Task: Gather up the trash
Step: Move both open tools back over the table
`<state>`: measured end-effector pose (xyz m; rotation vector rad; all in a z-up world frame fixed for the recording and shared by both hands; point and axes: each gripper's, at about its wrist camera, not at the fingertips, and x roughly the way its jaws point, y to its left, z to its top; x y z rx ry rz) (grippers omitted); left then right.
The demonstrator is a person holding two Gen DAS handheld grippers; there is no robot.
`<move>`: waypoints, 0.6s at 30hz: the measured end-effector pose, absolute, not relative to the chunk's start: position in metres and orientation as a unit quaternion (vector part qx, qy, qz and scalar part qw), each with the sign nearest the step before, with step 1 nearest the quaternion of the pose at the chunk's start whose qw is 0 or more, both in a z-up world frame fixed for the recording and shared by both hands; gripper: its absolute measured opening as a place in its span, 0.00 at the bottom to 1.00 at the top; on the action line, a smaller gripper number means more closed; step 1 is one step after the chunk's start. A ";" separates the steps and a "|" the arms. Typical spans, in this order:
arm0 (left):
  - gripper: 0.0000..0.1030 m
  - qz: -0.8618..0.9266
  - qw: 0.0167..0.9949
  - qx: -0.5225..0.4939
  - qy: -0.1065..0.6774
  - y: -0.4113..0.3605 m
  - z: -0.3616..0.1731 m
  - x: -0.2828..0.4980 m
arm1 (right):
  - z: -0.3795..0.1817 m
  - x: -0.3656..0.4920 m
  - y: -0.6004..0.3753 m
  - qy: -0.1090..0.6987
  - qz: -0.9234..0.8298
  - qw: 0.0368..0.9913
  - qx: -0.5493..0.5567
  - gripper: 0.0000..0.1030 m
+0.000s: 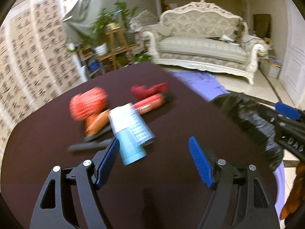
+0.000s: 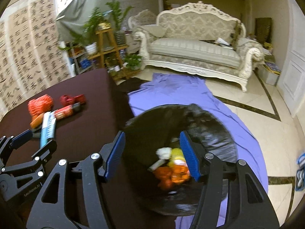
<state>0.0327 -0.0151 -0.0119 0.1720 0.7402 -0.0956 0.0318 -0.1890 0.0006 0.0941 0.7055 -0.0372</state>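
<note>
Trash lies on a dark brown table [image 1: 171,171]: a light blue and white tube [image 1: 131,133], a red mesh ball [image 1: 87,103], an orange wrapper [image 1: 95,124], a red tube [image 1: 150,103], a crumpled red pack [image 1: 148,89] and a black stick [image 1: 89,146]. My left gripper [image 1: 154,156] is open just before the blue tube, its left pad touching it. My right gripper [image 2: 152,152] is open above a black trash bag [image 2: 209,133] holding orange, yellow and white trash [image 2: 171,168]. The bag also shows in the left wrist view [image 1: 253,122].
The bag sits beside the table's right edge over a purple sheet [image 2: 181,91] on the tiled floor. A cream sofa [image 2: 194,47] and a wooden plant stand [image 2: 106,45] stand behind. A calligraphy screen [image 2: 28,47] is at the left.
</note>
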 end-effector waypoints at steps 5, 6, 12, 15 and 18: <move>0.71 0.009 0.923 0.059 0.381 0.038 -0.017 0.031 | 0.002 0.035 -0.146 0.351 0.029 0.936 0.027 0.56; 0.71 0.018 0.922 0.056 0.383 0.045 -0.018 0.031 | 0.002 0.034 -0.140 0.351 0.035 0.935 0.023 0.56; 0.71 0.047 0.915 0.010 0.401 0.085 -0.018 0.037 | 0.005 0.040 -0.110 0.355 0.058 0.933 0.005 0.56; 0.71 0.050 0.916 0.003 0.398 0.086 -0.015 0.038 | 0.001 0.042 -0.103 0.359 0.062 0.931 0.002 0.56; 0.71 0.045 0.918 0.001 0.395 0.078 -0.013 0.045 | -0.001 0.044 -0.100 0.362 0.063 0.930 0.001 0.56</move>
